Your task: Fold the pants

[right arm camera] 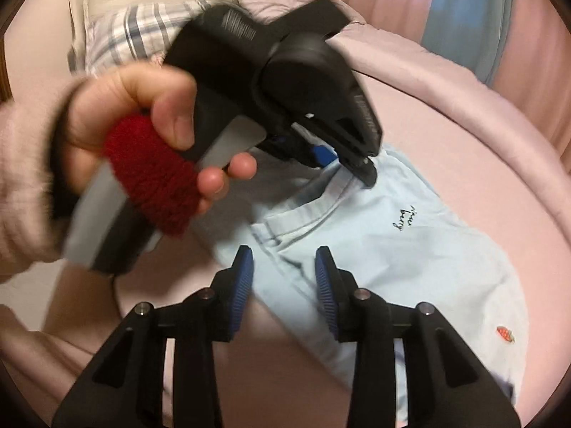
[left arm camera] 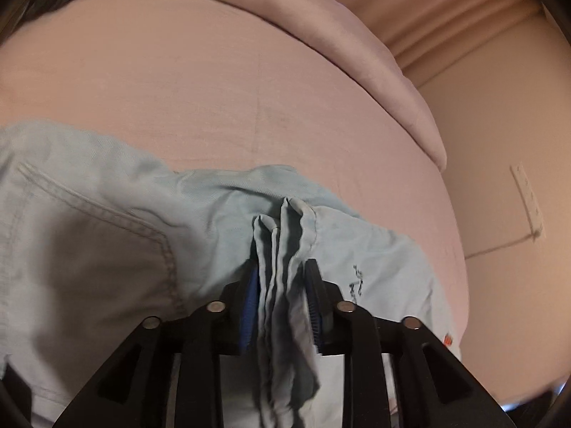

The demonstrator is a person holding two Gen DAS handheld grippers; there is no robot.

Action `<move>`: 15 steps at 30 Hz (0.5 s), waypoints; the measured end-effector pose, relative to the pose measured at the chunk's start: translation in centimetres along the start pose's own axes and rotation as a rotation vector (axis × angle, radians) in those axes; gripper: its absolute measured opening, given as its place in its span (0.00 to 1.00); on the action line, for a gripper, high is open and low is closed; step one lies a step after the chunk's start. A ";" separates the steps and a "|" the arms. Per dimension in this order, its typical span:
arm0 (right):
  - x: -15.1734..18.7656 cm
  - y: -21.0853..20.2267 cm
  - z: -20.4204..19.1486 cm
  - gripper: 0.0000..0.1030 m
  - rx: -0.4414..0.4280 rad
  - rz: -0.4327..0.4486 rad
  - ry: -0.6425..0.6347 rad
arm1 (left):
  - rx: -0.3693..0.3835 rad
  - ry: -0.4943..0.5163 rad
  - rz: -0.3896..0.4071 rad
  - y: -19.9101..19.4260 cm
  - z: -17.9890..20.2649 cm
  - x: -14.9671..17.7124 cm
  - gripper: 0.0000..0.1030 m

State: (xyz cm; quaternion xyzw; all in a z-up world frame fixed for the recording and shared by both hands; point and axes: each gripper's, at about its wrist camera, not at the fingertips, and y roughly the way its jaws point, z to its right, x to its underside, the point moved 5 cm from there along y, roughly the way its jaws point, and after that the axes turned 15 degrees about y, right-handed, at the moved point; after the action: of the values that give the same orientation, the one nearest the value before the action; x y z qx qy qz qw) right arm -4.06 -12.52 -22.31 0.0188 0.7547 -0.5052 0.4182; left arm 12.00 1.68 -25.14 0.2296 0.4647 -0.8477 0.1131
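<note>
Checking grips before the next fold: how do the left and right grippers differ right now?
The left gripper is shut on bunched layers of the pants; the right gripper is open, holding nothing. The left touches the cloth; whether the right does is unclear. Both have blue pads and black fingers.

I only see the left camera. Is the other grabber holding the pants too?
Observer: No. The right gripper is open and holds nothing, with the pants lying beyond its fingertips.
Child: What's holding my grabber?
Observer: A hand grips the left gripper's handle, which has red yarn wound round it.
Child: Where does mine bite the pants?
Observer: The left gripper is shut on the pants at their top edge, above the small black writing.
Child: Anything else on the bed?
Observer: A plaid pillow lies at the far end, behind the hand.
</note>
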 end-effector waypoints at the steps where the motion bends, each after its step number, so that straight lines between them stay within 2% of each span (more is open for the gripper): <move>1: -0.1 -1.1 0.8 0.35 -0.014 0.004 0.025 | -0.021 0.022 0.001 -0.5 -0.1 -0.1 0.43; 3: -0.6 -3.7 3.1 0.35 -0.052 0.020 0.098 | -0.093 0.075 0.029 -1.7 0.9 -0.8 0.56; 4: -0.5 -5.1 4.3 0.35 -0.066 0.032 0.135 | -0.109 0.089 0.050 -2.6 1.0 -0.9 0.56; 6: -0.6 -7.9 7.6 0.35 -0.065 0.077 0.223 | -0.091 0.106 0.101 -4.6 1.8 -1.0 0.56; 9: 1.6 -12.5 13.9 0.39 0.051 0.141 0.350 | 0.005 0.132 0.138 -5.9 3.7 -0.1 0.56; 11: 3.2 -13.6 16.2 0.39 0.072 0.123 0.439 | 0.085 0.150 0.131 -5.4 5.5 0.8 0.56; 13: 5.5 -14.6 17.8 0.39 0.043 0.090 0.522 | 0.180 0.146 0.104 -3.9 7.1 1.4 0.56; 15: 7.1 -15.2 17.1 0.39 -0.063 0.092 0.547 | 0.218 0.139 0.072 -2.2 8.2 1.5 0.56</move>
State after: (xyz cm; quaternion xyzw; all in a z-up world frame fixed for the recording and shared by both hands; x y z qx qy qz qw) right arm -5.04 -36.09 -17.95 0.1755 0.8531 -0.4383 0.2219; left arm 7.46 -3.98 -20.50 0.3151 0.3679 -0.8707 0.0854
